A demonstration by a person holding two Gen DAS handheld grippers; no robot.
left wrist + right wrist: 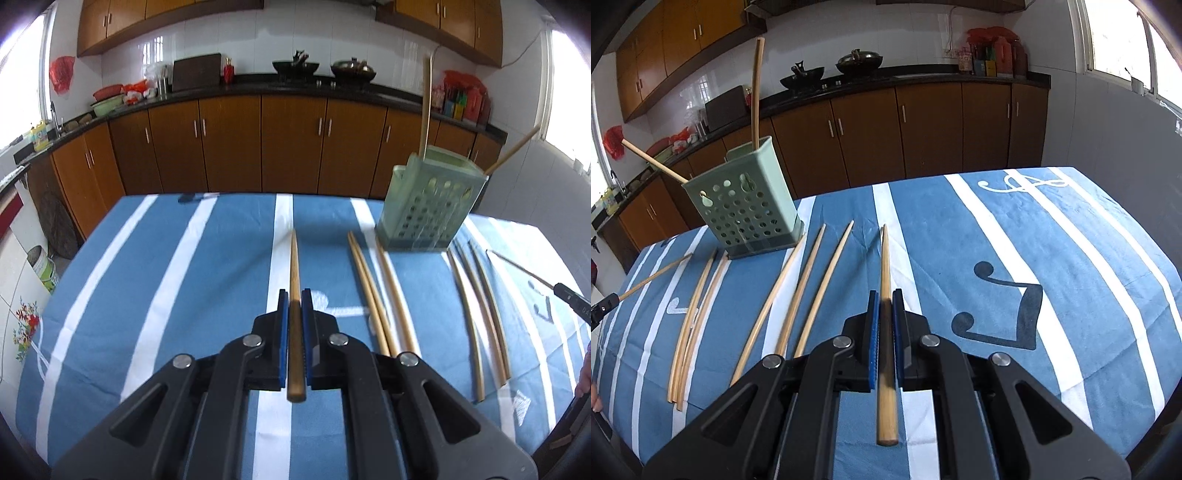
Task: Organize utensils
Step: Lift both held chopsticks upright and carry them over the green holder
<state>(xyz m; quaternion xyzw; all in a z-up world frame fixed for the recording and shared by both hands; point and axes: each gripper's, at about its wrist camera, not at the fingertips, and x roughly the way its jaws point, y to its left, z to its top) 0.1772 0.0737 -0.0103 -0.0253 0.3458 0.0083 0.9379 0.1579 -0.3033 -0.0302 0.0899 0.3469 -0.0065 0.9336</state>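
Tapered wooden chopstick point(294, 280) in each blue-padded claw point(294, 300)

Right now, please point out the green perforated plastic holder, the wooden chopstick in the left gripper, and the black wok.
green perforated plastic holder point(746, 218), right wrist view, front wall.
wooden chopstick point(294, 266), left wrist view, shaft beyond the pads.
black wok point(295, 66), left wrist view, bowl.

Left tool point(294, 301) clamped tight on a chopstick point(295, 314), angled downward; right tool point(885, 301) likewise gripping another chopstick point(885, 332).

utensil holder point(746, 206) at table's point(1071, 266) far side, two chopsticks point(756, 92) in it, loose chopsticks point(798, 288) before it
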